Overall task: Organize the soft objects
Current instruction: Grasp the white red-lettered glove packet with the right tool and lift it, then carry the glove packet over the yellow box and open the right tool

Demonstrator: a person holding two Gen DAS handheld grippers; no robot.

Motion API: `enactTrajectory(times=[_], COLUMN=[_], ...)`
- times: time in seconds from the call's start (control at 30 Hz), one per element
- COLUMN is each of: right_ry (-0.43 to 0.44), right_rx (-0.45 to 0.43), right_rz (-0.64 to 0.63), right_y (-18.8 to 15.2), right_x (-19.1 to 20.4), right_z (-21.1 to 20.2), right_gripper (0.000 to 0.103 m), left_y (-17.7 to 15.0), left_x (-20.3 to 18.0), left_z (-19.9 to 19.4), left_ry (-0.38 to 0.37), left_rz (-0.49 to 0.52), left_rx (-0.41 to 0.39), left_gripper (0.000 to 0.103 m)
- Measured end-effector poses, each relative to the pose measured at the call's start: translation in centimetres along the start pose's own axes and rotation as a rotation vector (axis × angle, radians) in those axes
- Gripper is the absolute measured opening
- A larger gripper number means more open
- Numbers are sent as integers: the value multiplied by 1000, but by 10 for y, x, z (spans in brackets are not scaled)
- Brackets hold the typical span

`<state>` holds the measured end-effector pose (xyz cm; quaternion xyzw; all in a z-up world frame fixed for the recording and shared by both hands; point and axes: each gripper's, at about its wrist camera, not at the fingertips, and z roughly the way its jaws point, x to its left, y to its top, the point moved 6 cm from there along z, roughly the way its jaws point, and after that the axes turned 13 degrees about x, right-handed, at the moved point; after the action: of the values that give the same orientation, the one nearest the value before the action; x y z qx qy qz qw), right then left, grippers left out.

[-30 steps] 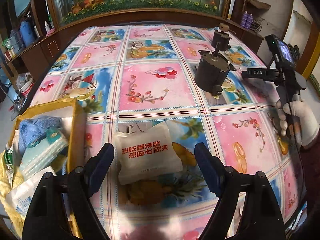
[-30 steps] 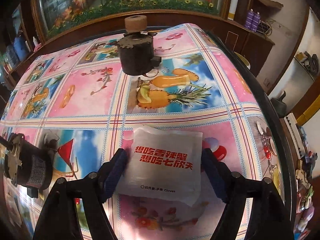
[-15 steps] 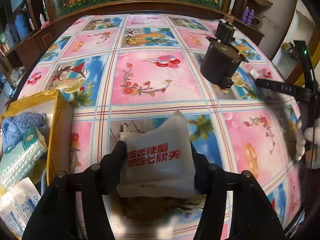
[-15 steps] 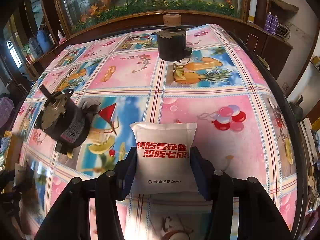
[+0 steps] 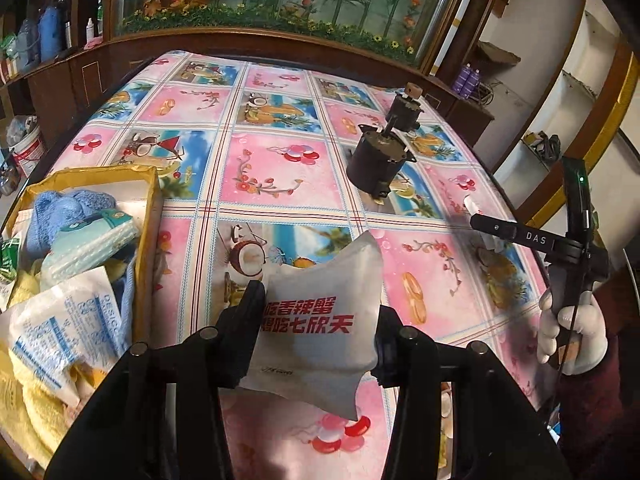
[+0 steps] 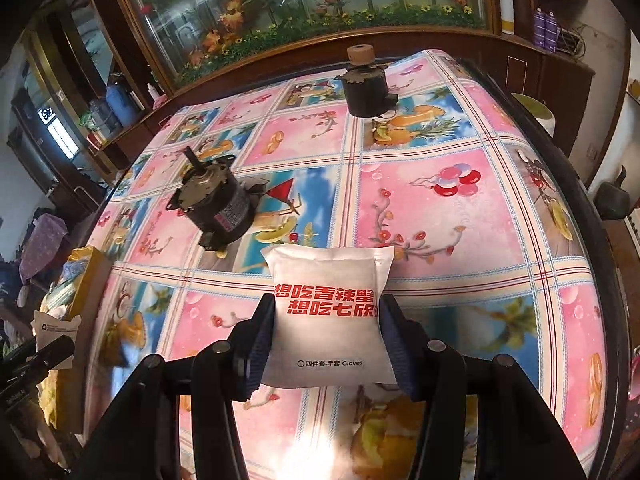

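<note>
Nearest: left tool point(image 5: 318, 330) clamped on a white glove packet point(image 5: 316, 332), lifted off the counter point(image 5: 280, 168); right tool point(image 6: 326, 332) likewise pinches a second glove packet point(image 6: 328, 312). Both are held by their side edges, probably for carrying to the yellow box point(image 5: 150, 216) at left, already crowded with a blue towel point(image 5: 60, 208), tissue pack point(image 5: 92, 240) and sachets. Farther off, two motors point(image 6: 218, 208) stay out.

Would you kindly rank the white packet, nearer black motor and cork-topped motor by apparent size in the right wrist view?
1. White packet with red lettering, inflated by nearness.
2. Nearer black cylindrical motor.
3. Cork-topped black motor, farthest, so true size unsure.
</note>
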<state>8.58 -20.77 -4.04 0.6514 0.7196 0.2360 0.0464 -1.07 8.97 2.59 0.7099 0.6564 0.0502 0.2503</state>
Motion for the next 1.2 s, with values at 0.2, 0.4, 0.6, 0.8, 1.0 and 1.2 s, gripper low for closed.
enactTrajectory(times=[0.2,0.4,0.6,0.8,1.0,1.2], right_ry=[73,127,157,195,244,268], right_rx=[-30,-50,-59,-45,-19,37], right_rz=[-53,-122,-202,-292,-399,-499], right_y=[-20,-34,-47,-57,-71,-83], right_x=[32,72,117,168,228,288], right_z=[-28,-47,-57,-55,-49,-29], right_gripper=[53,53,53,53,53,53], left_y=[-20,-41,-61,-74,-86,-94], left_x=[17,53,97,130,157,176], left_z=[-47,-89,-115,-125,-121,-109], left_ry=[-49,7,57,130,149,129], left_rz=[-61,-134,-233,-293,-343,-374], left_rx=[-85,-168,-230,-262,-260,-236], left_gripper=[44,44,44,44,44,44])
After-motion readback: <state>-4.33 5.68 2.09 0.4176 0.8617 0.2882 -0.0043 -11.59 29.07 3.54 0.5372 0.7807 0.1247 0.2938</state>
